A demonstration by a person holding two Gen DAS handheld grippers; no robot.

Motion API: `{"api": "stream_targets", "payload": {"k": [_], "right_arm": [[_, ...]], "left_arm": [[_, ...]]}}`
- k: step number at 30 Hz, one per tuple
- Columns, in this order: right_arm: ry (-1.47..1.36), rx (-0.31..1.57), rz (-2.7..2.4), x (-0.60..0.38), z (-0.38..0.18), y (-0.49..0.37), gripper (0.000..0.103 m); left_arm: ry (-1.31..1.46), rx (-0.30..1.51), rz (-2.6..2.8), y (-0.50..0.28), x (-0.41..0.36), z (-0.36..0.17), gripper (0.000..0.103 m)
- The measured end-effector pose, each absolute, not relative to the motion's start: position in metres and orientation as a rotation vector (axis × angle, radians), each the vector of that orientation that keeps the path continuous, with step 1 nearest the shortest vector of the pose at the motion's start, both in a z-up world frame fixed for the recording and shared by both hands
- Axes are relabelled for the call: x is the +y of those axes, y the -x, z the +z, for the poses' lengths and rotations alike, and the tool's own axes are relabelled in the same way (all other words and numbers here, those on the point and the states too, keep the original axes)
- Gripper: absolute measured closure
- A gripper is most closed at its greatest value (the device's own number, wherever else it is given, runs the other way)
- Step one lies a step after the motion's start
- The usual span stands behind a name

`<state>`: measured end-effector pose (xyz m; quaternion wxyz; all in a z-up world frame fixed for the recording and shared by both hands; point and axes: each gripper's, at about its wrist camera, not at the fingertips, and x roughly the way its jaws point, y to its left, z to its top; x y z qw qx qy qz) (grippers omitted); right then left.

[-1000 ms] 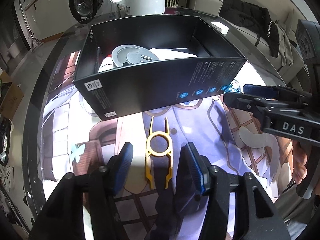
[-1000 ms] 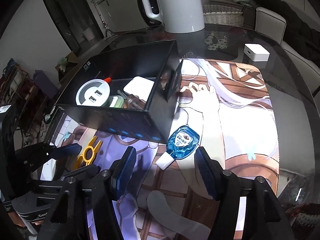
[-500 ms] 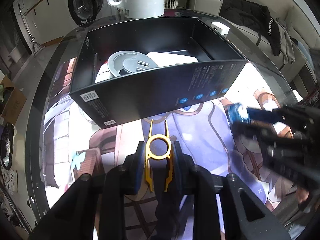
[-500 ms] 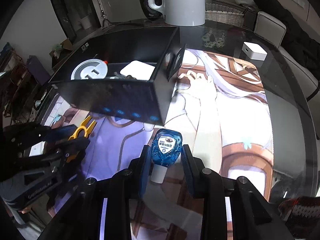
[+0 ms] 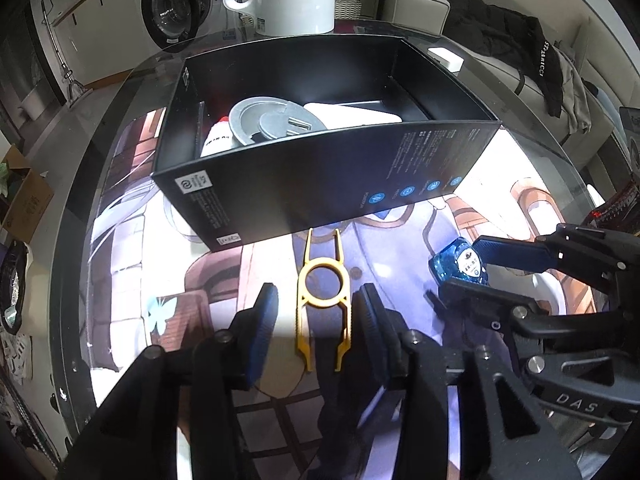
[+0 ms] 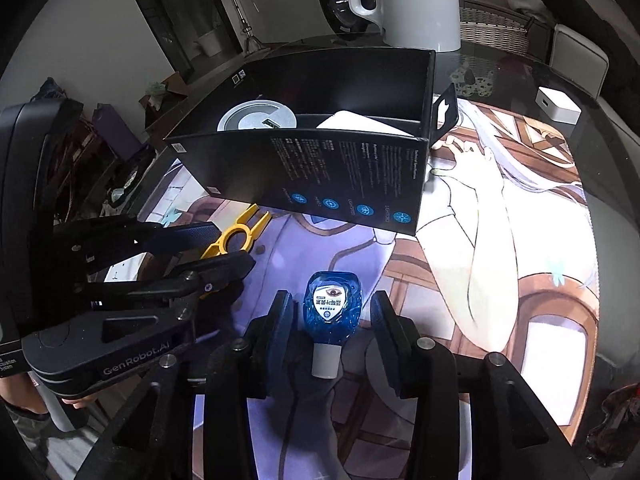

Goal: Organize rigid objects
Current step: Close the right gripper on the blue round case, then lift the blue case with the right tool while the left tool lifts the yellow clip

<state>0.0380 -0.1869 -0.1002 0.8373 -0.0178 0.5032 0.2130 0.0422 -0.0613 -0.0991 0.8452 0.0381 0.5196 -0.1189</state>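
A yellow plastic tool (image 5: 322, 300) lies flat on the printed mat between the pads of my left gripper (image 5: 316, 322). Its jaws are opening, and a gap shows on each side of the tool. A blue bottle with a white cap (image 6: 332, 310) lies between the pads of my right gripper (image 6: 331, 320). These jaws are opening too and do not touch the bottle. An open black box (image 5: 320, 184) stands just beyond both, holding a grey disc (image 5: 276, 122) and white items. The left wrist view also shows the right gripper (image 5: 490, 276) and the bottle (image 5: 458, 266).
A white kettle (image 6: 404, 0) stands behind the black box (image 6: 320, 168). A small white cube (image 6: 558, 104) sits at the far right of the mat (image 6: 520, 240). The round glass table's edge (image 5: 80, 208) curves along the left. My left gripper (image 6: 230, 248) is close beside the right one.
Both grippers stood wide, then closed tightly on the yellow tool and the blue bottle, and now their jaws have parted again. The right gripper has shifted closer to the left one.
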Motion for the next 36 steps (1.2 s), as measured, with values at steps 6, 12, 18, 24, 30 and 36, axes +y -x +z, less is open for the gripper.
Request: {"api": "stream_targets", "payload": {"k": [6, 12, 18, 24, 30, 36], "right_arm": [[0.04, 1.064, 0.444, -0.184, -0.1, -0.042, 0.057], [0.079, 1.055, 0.431, -0.173, -0.102, -0.044, 0.056], [0.15, 1.043, 0.419, -0.164, -0.104, -0.04, 0.056], [0.162, 1.039, 0.412, -0.162, -0.106, -0.036, 0.058], [0.204, 1.039, 0.406, -0.16, -0.107, -0.032, 0.073], [0.166, 1.043, 0.422, -0.166, -0.107, -0.031, 0.073]], "left_arm": [[-0.089, 1.1, -0.246, -0.042, -0.061, -0.099, 0.061], [-0.099, 1.101, -0.248, -0.04, -0.059, -0.099, 0.061], [-0.1, 1.101, -0.24, -0.042, -0.06, -0.1, 0.061], [-0.104, 1.098, -0.235, -0.044, -0.063, -0.1, 0.063], [-0.133, 1.09, -0.249, -0.044, -0.069, -0.099, 0.079], [-0.158, 1.048, -0.254, -0.04, -0.073, -0.093, 0.079]]}}
